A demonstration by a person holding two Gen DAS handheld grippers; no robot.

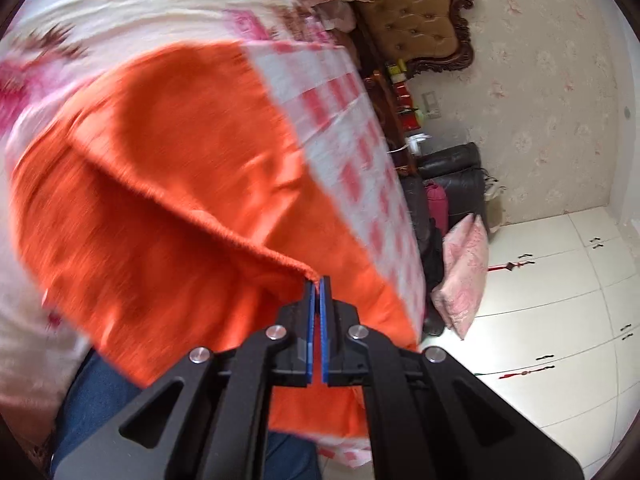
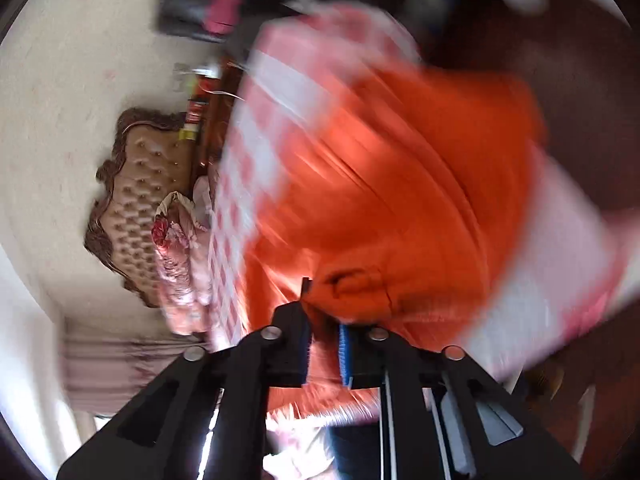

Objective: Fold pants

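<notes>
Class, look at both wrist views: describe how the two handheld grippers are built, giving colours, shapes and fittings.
Both the left gripper and right gripper are matte black, with angular linkage arms bearing elongated cut-outs. Round silver pivot bolts join the links. Each finger carries a blue pad; the right's looks ribbed.

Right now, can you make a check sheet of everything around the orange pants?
Surface: bed with checked pink-and-white sheet.
Job's things: orange pants spread on the bed, one edge lifted.
Clutter: floral bedding; pink pillow on the floor.
Grippers: left gripper shut on the pants' edge; right gripper blurred, closed on orange cloth.
Cables: nothing seen.
Surroundings: tufted headboard, wallpapered wall, dark bags.
</notes>
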